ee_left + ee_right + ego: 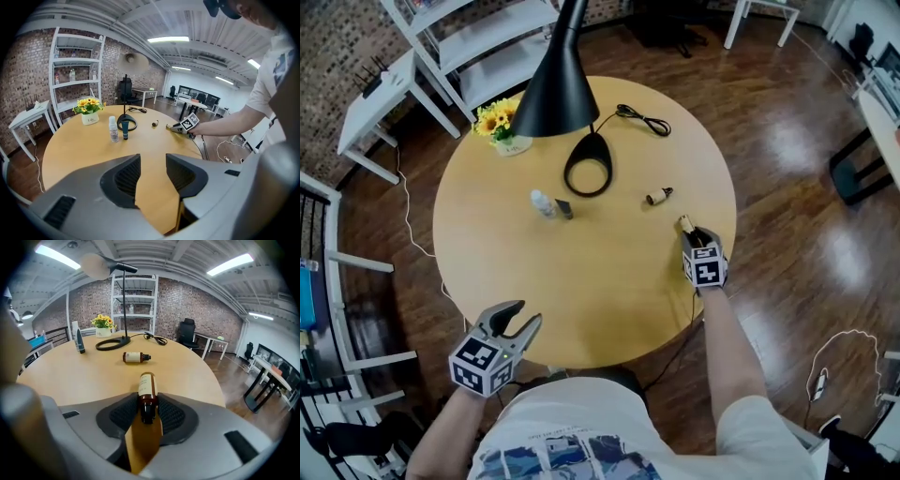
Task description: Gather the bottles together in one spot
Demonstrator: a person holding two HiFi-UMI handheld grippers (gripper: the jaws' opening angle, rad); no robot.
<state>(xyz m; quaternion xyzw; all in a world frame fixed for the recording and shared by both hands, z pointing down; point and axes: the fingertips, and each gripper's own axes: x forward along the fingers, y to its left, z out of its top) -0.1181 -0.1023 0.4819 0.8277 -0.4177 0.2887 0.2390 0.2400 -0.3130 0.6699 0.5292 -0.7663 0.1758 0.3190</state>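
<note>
A brown bottle [147, 389] with a cream label lies on its side on the round wooden table [609, 272], cap end toward me. My right gripper [147, 416] [691, 234] is shut on its neck end near the table's right edge. A second small brown bottle [658, 196] [135, 357] lies on its side a little farther in. At the table's middle, a clear white-capped bottle [542, 202] [113, 129] and a dark tube bottle [564, 209] [125, 131] stand side by side. My left gripper [514, 323] [152, 165] hangs open over the near left edge, nothing between its pads.
A black desk lamp stands with its ring base [589, 169] behind the two upright bottles and its shade [553, 84] high over the table. A pot of yellow flowers [502, 122] and a black cable [642, 119] lie at the far side. White shelves stand beyond.
</note>
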